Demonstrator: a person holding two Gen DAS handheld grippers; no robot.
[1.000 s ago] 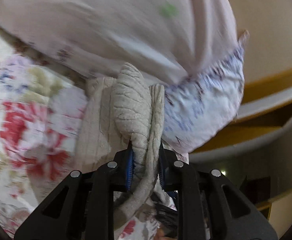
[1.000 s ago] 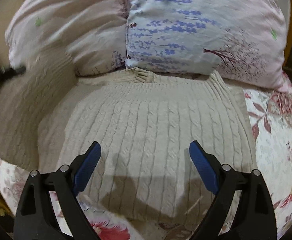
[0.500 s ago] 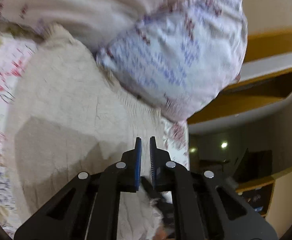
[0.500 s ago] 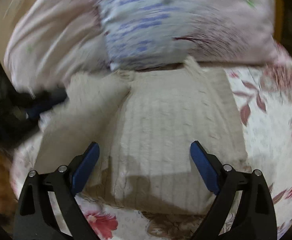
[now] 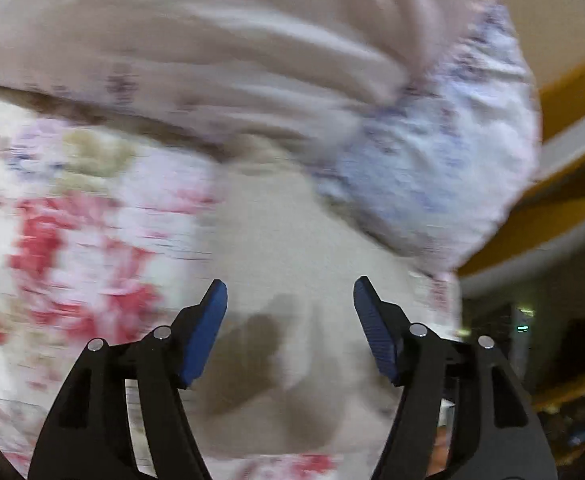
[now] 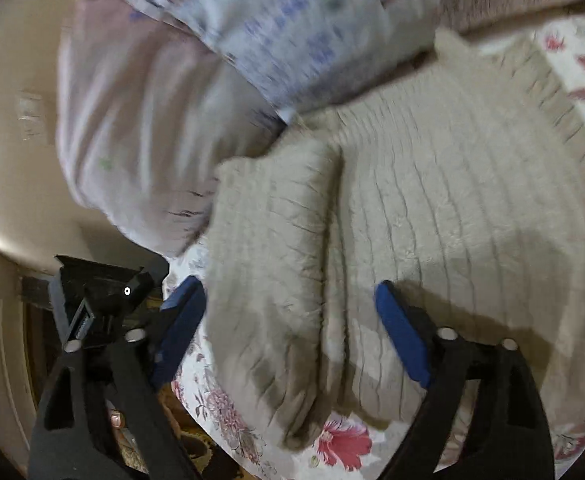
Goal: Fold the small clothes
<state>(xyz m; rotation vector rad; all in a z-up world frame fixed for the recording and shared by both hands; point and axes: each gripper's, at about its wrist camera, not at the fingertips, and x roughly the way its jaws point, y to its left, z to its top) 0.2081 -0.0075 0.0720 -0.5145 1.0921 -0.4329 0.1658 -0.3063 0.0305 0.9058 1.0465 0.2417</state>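
sweater: flat on floral sheet, ribbed hem toward upper right, collar at pillows
sleeve: folded over body, lengthwise
left gripper: jaws just opening, empty
right gripper: wide, just closing some, empty

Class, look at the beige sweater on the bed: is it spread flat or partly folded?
Partly folded. In the right wrist view one sleeve lies doubled over the sweater body; the rest is flat on the bedsheet.

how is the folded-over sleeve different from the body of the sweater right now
The sleeve is a narrow strip; the body is a broad panel. The sleeve lies on top along the body's left edge, while the body lies flat on the flowered sheet. The sleeve looks rumpled; the body's ribs run smoother. Both are the same beige knit.
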